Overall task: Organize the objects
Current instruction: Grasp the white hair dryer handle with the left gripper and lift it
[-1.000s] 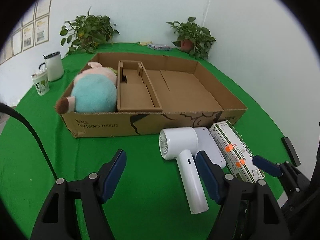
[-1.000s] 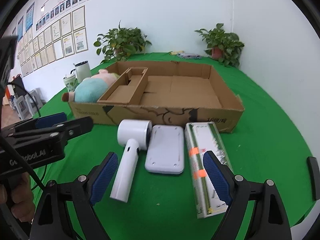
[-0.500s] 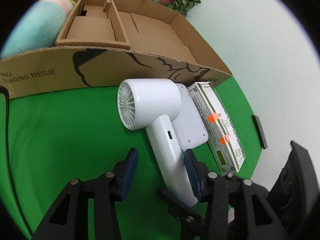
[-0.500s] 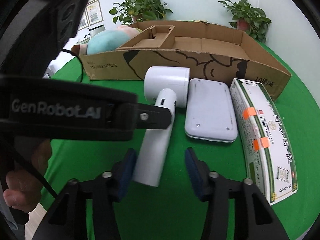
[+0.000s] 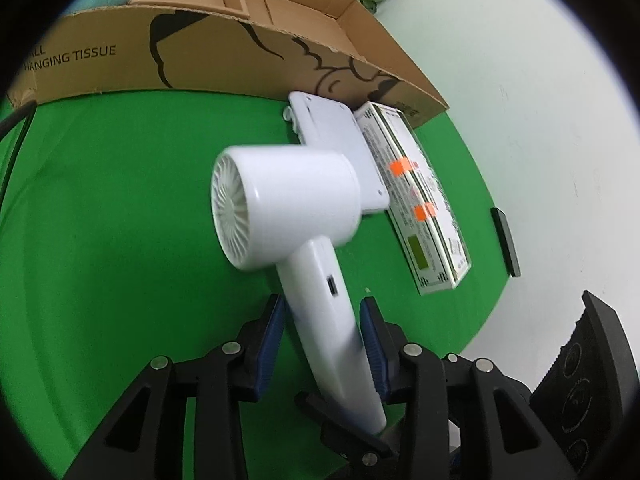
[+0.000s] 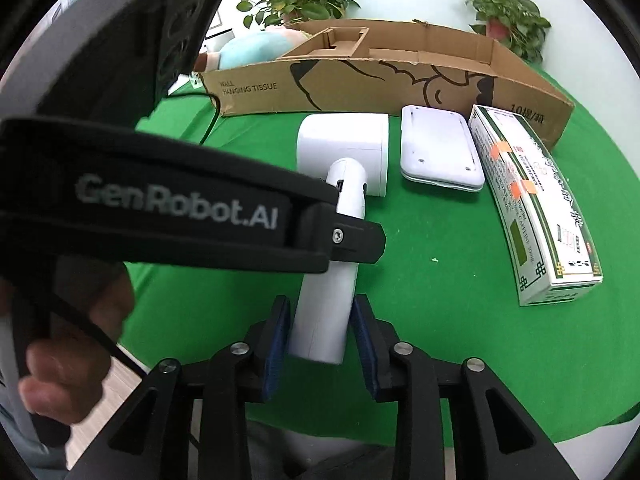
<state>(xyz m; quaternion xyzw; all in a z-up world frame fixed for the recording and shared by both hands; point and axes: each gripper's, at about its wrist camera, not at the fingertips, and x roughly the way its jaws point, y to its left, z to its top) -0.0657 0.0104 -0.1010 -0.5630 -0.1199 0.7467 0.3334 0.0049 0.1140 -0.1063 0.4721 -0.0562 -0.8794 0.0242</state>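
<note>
A white hair dryer (image 5: 288, 208) is raised off the green table, its handle between the blue pads of both grippers. My left gripper (image 5: 322, 332) is shut on the handle. My right gripper (image 6: 320, 324) is shut on the handle's lower end (image 6: 322, 320); the dryer's head (image 6: 344, 152) points away from me. A white flat device (image 6: 440, 156) and a long green-and-white box (image 6: 536, 204) lie on the table in front of the open cardboard box (image 6: 360, 80). A teal plush toy (image 6: 256, 48) lies in the box's left part.
The cardboard box (image 5: 224, 48) has an inner cardboard insert (image 6: 332, 42). Potted plants (image 6: 300, 0) stand behind it by the wall. A black flat object (image 5: 505, 242) lies at the table's right edge. The left gripper's body (image 6: 160, 208) blocks the left of the right wrist view.
Both grippers have closed from wide open onto the hair dryer's handle. The dryer has come up off the table and away from the white flat device.
</note>
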